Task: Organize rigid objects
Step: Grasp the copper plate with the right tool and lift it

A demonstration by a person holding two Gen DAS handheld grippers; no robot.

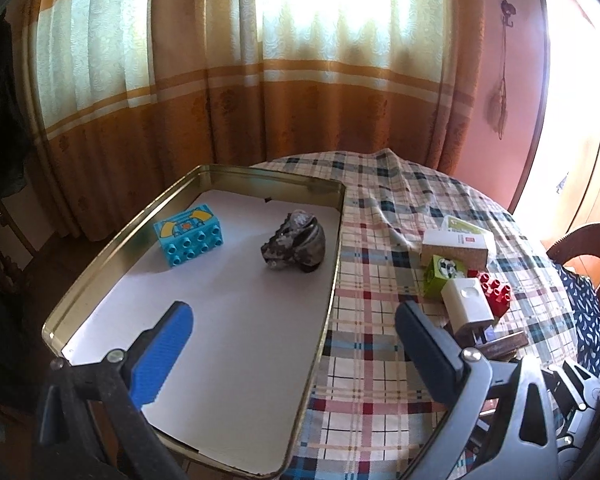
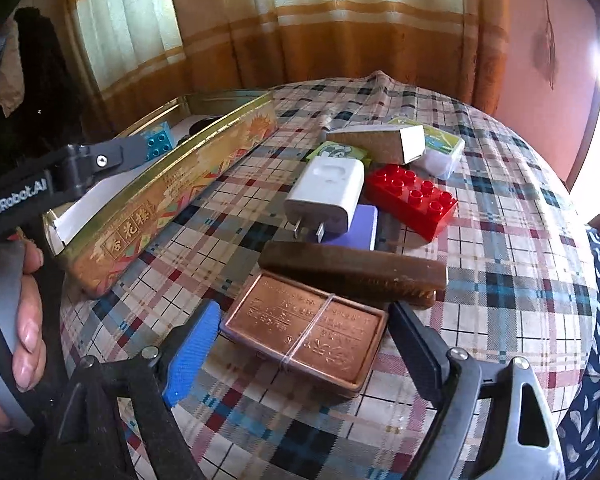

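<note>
A gold tin tray (image 1: pixel 332 280) lined with white paper holds a blue toy brick (image 1: pixel 188 240) and a dark mottled stone (image 1: pixel 296 246). My left gripper (image 1: pixel 292 320) is open and empty above the tray's near right rim. In the right wrist view the tray's side (image 2: pixel 160 200) lies at left. My right gripper (image 2: pixel 300 344) is open, its fingers on either side of a copper tin (image 2: pixel 304 328) with a rubber band round it. Behind it lie a brown wooden comb (image 2: pixel 356 272), a white charger plug (image 2: pixel 324 196) and a red brick (image 2: pixel 412 200).
A purple block (image 2: pixel 364 228) lies under the plug. A cork-sided white box (image 2: pixel 380 142), a green cube (image 1: pixel 444 272) and a green-lidded white box (image 2: pixel 440 148) stand further back on the checked tablecloth (image 2: pixel 500 280). Curtains hang behind the round table. A chair (image 1: pixel 580 248) stands at right.
</note>
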